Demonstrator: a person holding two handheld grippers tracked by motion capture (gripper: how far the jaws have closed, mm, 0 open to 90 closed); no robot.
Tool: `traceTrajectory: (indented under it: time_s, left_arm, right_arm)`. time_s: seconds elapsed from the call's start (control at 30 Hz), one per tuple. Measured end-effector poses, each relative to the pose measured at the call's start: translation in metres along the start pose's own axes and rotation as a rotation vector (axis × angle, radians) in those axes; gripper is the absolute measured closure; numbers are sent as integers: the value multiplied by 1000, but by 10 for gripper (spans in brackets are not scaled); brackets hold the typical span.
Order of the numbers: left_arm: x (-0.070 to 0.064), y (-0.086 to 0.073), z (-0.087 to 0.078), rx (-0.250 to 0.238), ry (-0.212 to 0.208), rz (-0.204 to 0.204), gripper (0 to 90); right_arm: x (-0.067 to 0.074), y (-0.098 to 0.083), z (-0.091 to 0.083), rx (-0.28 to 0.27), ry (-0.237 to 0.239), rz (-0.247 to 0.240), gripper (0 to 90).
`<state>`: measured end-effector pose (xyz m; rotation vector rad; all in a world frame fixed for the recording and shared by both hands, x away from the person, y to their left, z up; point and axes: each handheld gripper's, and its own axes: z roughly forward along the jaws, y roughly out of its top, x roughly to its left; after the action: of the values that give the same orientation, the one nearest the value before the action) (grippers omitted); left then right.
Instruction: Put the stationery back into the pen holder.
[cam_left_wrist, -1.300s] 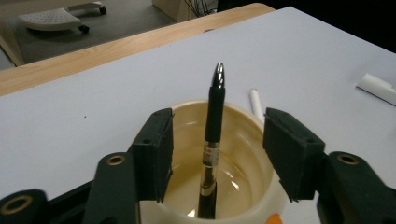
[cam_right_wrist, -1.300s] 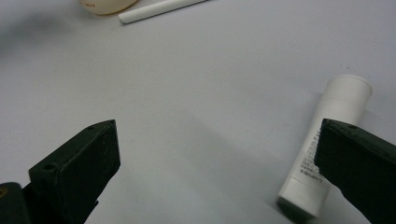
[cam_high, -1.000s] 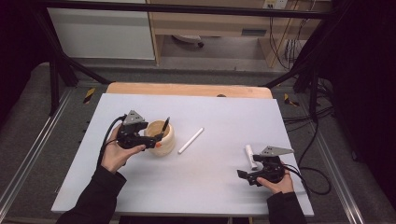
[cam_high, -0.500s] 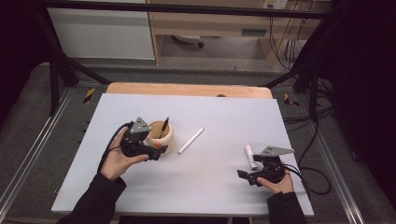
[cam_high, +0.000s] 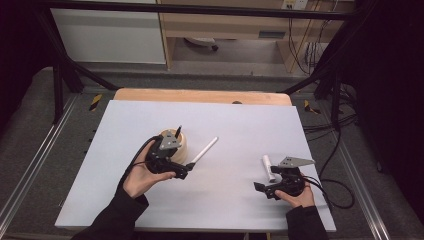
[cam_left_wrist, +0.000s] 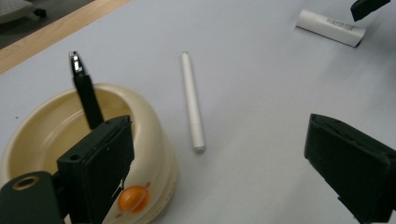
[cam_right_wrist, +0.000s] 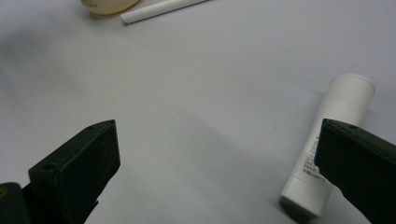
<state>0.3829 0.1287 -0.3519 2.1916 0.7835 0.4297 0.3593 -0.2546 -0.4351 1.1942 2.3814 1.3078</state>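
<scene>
Jaws on our left gripper (cam_high: 186, 172) are standing wide with nothing between them, having just been opening, and we are hovering it just beside the cream bowl (cam_left_wrist: 56, 135), on the side facing the white stick (cam_left_wrist: 192, 102). In the left gripper view one jaw is overlapping the bowl's near rim while the other is hanging over bare table, so the stick is lying ahead of the gap rather than inside it. A dark pen (cam_left_wrist: 84, 91) is leaning upright in the bowl. The stick is lying flat on the white table (cam_high: 240, 125), one end close to the bowl, the other angled away. We are judging the stick to be the next pick. The risk is that a thin round rod on a smooth surface rolls away if one pad touches it first, or that the jaw nearest the bowl nudges its rim and tips the pen. Farther out, our right gripper (cam_high: 265, 189) is resting low with its jaws also spread and empty, a white tube (cam_right_wrist: 327, 144) lying just beside one jaw, which a careless shift could knock.
</scene>
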Motion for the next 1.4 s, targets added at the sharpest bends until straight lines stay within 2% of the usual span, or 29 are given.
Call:
traceTrajectory:
  time_s: [0.2, 0.37, 0.57, 0.73, 1.07, 1.23, 1.4]
  left_arm:
    - [-7, 10, 18, 20, -19, -3, 88]
    - [-9, 20, 33, 33, -41, -16, 118]
    - [-9, 30, 54, 62, -47, -25, 150]
    - [-7, 34, 72, 91, -30, -28, 183]
    - [-1, 38, 99, 129, 1, -33, 327]
    - [4, 37, 112, 159, -7, -56, 385]
    - [7, 37, 122, 190, 8, -52, 442]
  right_arm:
    - [0, 0, 0, 3, 2, 0, 9]
    - [0, 0, 1, 2, 2, -1, 9]
    - [0, 0, 0, 3, 3, 2, 9]
    - [0, 0, 1, 7, 7, -4, 9]
    - [0, 0, 1, 2, 12, -1, 9]
    - [0, 0, 1, 0, 14, 2, 9]
    - [0, 0, 1, 0, 13, 1, 9]
